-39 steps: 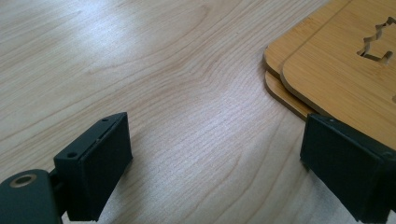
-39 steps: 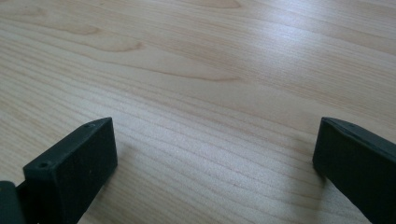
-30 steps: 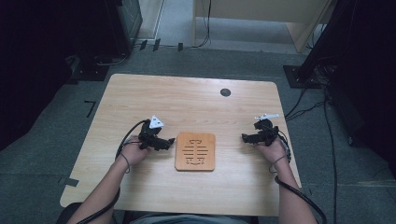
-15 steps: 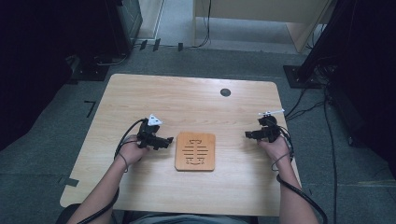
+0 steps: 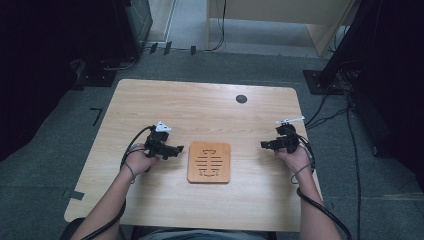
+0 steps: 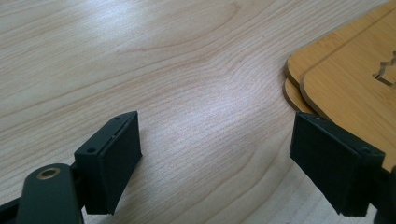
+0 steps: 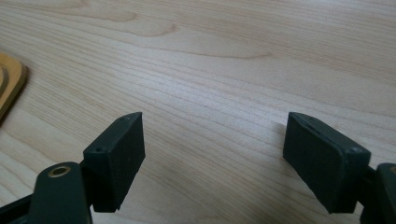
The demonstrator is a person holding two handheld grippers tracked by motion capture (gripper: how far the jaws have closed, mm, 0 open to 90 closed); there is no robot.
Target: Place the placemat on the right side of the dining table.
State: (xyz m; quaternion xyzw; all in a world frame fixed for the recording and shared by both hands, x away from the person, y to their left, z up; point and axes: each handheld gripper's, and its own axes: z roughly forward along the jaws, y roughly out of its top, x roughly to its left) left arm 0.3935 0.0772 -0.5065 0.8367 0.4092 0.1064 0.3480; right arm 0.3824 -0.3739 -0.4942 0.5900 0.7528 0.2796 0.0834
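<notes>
A square wooden trivet (image 5: 209, 162) with carved slots lies flat at the middle of the table, between my two grippers. My left gripper (image 5: 179, 149) rests just left of it, pointing right. Its jaws (image 6: 217, 140) stand open over bare wood, with the trivet's corner (image 6: 345, 79) beside the right jaw; there it looks like two stacked boards. My right gripper (image 5: 263, 145) sits to the trivet's right, pointing left. Its jaws (image 7: 217, 135) have just been closing but still stand apart with nothing between them. The trivet's edge (image 7: 9, 84) shows far off at the left.
The light wooden table (image 5: 200, 110) has a black round grommet (image 5: 241, 99) near its far edge. Cables trail from both grippers over the near side. Dark cabinets and floor cables surround the table.
The right gripper's jaws look slightly narrower than a second ago. Both hands and the trivet stay where they were.
</notes>
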